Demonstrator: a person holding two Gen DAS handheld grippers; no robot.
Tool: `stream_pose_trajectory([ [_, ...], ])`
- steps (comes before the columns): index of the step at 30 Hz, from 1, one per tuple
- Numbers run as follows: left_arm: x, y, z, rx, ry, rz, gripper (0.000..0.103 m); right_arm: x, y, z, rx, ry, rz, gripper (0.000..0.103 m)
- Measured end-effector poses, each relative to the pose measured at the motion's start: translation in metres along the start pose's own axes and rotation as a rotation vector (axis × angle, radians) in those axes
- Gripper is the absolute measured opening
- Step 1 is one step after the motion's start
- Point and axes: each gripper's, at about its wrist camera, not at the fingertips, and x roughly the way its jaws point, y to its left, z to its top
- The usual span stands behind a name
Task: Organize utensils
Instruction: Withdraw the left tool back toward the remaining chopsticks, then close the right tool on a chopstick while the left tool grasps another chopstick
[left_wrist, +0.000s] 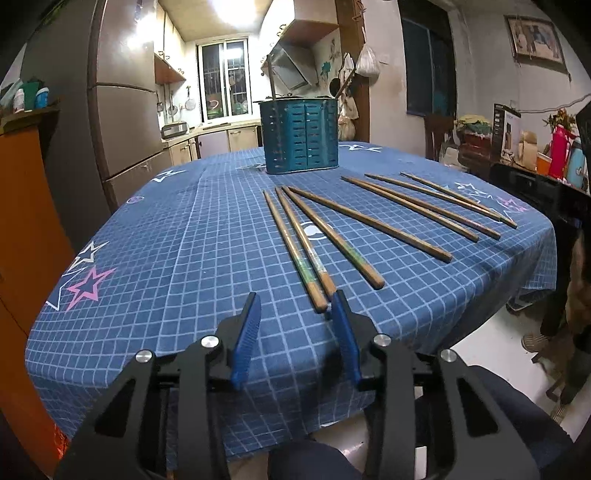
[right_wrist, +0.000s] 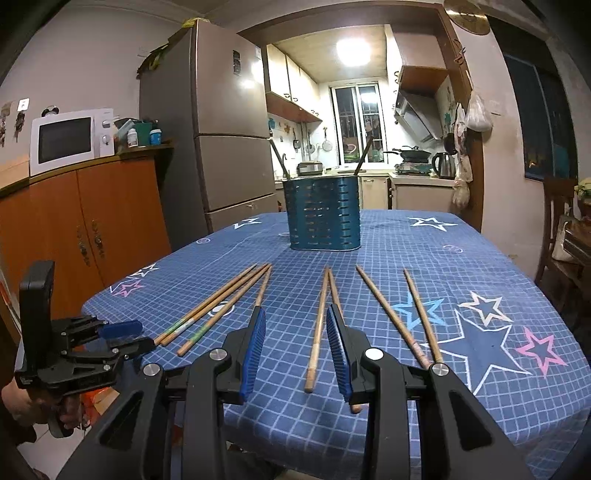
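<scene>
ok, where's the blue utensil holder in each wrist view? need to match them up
Left wrist: blue utensil holder stands upper centre, on the far part of the table, beyond the chopsticks.
Right wrist: it stands centre, slightly above the middle, again beyond the chopsticks.
Shared landmark: the kitchen window shows behind the holder in both views.

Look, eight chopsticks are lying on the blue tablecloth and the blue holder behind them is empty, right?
Not quite: the blue holder isn't empty. The right wrist view shows two dark sticks poking out of its top. The eight chopsticks do lie on the blue tablecloth.
</scene>
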Motion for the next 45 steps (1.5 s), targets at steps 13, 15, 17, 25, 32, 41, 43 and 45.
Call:
stream_pose_trajectory([
  [13, 0.001, -0.008, -0.005, 0.018, -0.012, 0.047, 0.031, 0.002, 0.003, -0.007, -0.011, 0.013, 0.011, 0.035],
  [15, 0.002, -0.010, -0.005, 0.018, -0.017, 0.052, 0.024, 0.006, 0.005, -0.013, -0.018, 0.032, 0.022, 0.032],
  [17, 0.003, -0.009, -0.005, 0.011, -0.023, 0.059, 0.022, 0.011, 0.009, -0.020, -0.020, 0.058, 0.037, 0.028],
  [25, 0.006, -0.010, -0.005, 0.008, -0.041, 0.077, 0.021, 0.035, 0.036, -0.039, -0.032, 0.106, 0.099, 0.026],
  [32, 0.007, -0.013, -0.007, 0.015, -0.065, 0.092, 0.022, 0.054, 0.050, -0.046, -0.063, 0.098, 0.075, 0.019],
  [41, 0.009, -0.019, -0.010, 0.014, -0.097, 0.091, 0.013, 0.053, 0.051, -0.050, -0.060, 0.075, 0.048, 0.011],
  [43, 0.009, -0.019, -0.011, 0.007, -0.103, 0.090, 0.012, 0.053, 0.050, -0.050, -0.057, 0.069, 0.044, 0.009],
  [45, 0.008, -0.019, -0.011, 0.003, -0.107, 0.091, 0.012, 0.053, 0.050, -0.052, -0.055, 0.061, 0.040, 0.008],
])
